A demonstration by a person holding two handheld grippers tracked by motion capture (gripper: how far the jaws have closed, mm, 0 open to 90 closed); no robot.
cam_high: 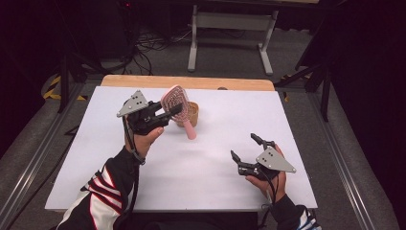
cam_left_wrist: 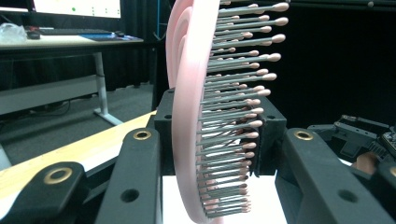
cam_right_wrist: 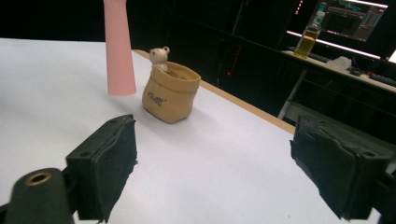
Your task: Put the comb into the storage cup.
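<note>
Pink hairbrush (cam_high: 176, 106) being clamped by head in left hand-held gripper (cam_high: 165, 115), handle hanging above white surface (cam_high: 201, 158) beside tan pouch (cam_high: 190, 114). Right hand-held gripper (cam_high: 249, 148) standing wide open, holding nothing.

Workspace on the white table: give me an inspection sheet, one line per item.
Surface: white board over a wooden table; bare but for the job's things.
Job's things: pink hairbrush held up off the board by its head, handle pointing down; tan pouch with a small bear figure standing behind it.
Clutter: nothing seen.
Grippers: left gripper shut on the hairbrush head; right gripper open, nothing between its jaws, near the board.
Cables: one trails from each gripper; a tangle on the floor beyond the table.
Surroundings: dark room, grey desk frame, monitors, a bottle.
</note>
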